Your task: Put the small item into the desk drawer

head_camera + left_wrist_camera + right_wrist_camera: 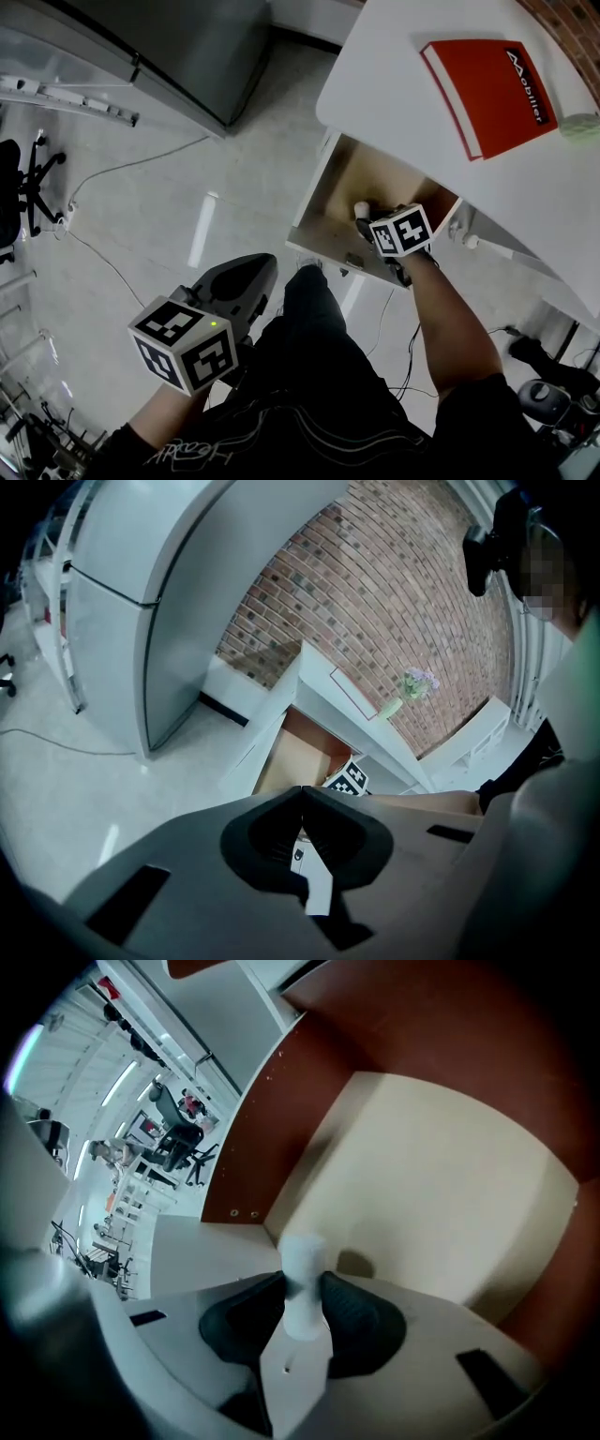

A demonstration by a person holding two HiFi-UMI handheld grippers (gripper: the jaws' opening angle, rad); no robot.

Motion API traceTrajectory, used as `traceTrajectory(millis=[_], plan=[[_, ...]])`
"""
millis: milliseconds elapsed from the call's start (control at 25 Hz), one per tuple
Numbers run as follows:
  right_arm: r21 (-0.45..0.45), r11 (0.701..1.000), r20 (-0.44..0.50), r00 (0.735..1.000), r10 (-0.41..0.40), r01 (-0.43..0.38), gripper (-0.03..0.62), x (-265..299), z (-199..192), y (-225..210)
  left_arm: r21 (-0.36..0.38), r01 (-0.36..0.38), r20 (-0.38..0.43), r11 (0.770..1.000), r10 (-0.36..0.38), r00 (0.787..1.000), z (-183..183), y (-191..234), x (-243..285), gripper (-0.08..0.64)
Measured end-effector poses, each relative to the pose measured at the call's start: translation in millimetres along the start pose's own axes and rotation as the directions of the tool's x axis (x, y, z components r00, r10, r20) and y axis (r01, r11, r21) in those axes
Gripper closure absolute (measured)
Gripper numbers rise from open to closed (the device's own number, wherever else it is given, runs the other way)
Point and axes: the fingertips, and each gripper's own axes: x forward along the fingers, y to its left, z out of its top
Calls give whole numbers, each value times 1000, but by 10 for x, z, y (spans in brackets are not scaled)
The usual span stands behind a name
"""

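The desk drawer (330, 192) stands pulled out under the white desk (403, 103), its pale wooden floor (441, 1194) bare. My right gripper (302, 1290) is down inside it, shut on a small white cylindrical item (302, 1279) that sticks up between the dark pads. In the head view that item (360, 209) shows just left of the right gripper's marker cube (401, 231). My left gripper (246, 281) hangs low over the floor by the person's lap, well left of the drawer; its jaws (302, 789) meet at the tips with nothing between them.
A red book (492, 94) lies on the desk top, with a small vase of flowers (412, 688) near it. A grey cabinet (178, 47) stands to the left across the floor. Cables (103, 258) trail on the floor; an office chair (23, 187) stands at far left.
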Motion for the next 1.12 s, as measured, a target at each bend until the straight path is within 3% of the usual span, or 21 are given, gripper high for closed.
traceTrajectory(millis=[560, 760, 1120], plan=[[-24, 1000, -66, 998, -10, 9, 454, 362, -83, -114, -51, -14, -21, 999, 13, 1000, -212, 217, 75, 538], [-33, 999, -75, 997, 14, -16, 410, 373, -97, -74, -62, -13, -24, 998, 12, 1000, -273, 242, 69, 538], [-49, 999, 17, 1000, -1, 2, 373, 17, 32, 89, -36, 20, 3, 999, -20, 1000, -245, 169, -83, 538]])
